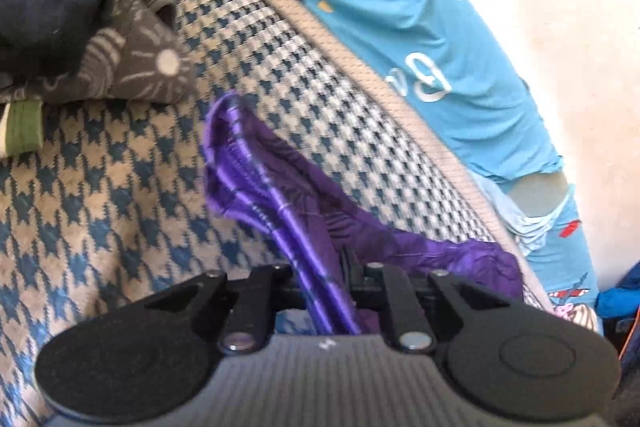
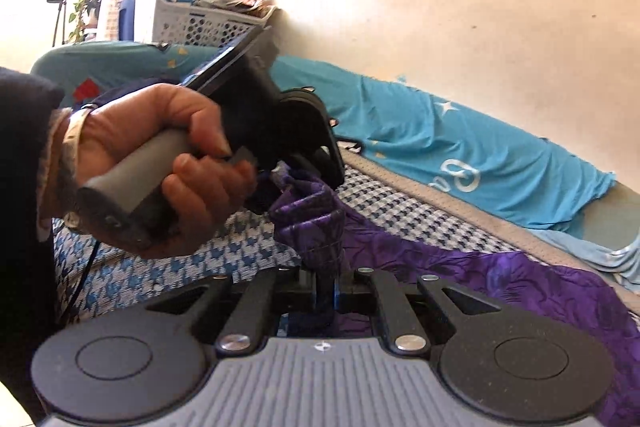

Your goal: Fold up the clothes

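Purple cloth (image 1: 304, 211) is bunching right at the left gripper (image 1: 324, 279), jaws closed on a gathered edge w/ nothing of the pads showing past the fabric. From there the garment is running up and away over the houndstooth bed cover (image 1: 100, 207), its long axis slanting toward upper left in the left wrist view, far tip hanging free. Right gripper (image 2: 324, 291) is also pinching purple cloth, jaws shut on a twisted rope of it. In the right wrist view a hand (image 2: 160, 163) is holding the left gripper just ahead, gripping the same twisted bunch, so both grips are sitting close together on one end. Rest of the cloth is trailing off to the right across the bed, near the teal sheet (image 2: 460, 143) by the wall. Judgement: next move probably needs the grippers pulling apart along that edge to spread it flat; right one is nearer the loose spread part.
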A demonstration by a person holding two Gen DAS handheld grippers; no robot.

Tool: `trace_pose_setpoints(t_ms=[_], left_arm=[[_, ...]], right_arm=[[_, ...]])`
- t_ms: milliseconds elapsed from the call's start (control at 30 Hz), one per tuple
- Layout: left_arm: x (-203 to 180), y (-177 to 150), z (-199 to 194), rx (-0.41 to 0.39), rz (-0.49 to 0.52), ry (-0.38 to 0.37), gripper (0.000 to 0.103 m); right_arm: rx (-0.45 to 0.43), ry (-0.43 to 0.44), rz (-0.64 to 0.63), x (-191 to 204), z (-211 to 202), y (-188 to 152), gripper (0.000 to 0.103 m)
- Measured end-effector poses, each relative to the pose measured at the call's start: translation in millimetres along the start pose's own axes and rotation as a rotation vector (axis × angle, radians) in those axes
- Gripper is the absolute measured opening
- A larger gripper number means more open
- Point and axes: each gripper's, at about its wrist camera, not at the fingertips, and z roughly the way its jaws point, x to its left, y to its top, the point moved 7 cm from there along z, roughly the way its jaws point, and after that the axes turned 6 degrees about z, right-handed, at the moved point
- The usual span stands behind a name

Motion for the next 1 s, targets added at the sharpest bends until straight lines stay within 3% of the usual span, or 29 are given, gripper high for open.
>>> trace_pose_setpoints(t_ms=[233, 400, 1000], left_arm=[[-72, -2, 2, -0.041, 0.134, 0.015, 0.012], [-126, -11, 11, -0.045, 0.19, -0.015, 0.012], [-301, -74, 102, 0.042, 0.43, -0.049, 0.013]], right_arm=[[-0.043, -0.086, 0.046, -34, -22, 1, 0.007], [-0.083, -0.158, 0.097, -70, -42, 5, 0.007], [-0.124, -0.461, 0.376, -213, -105, -16, 0.007]])
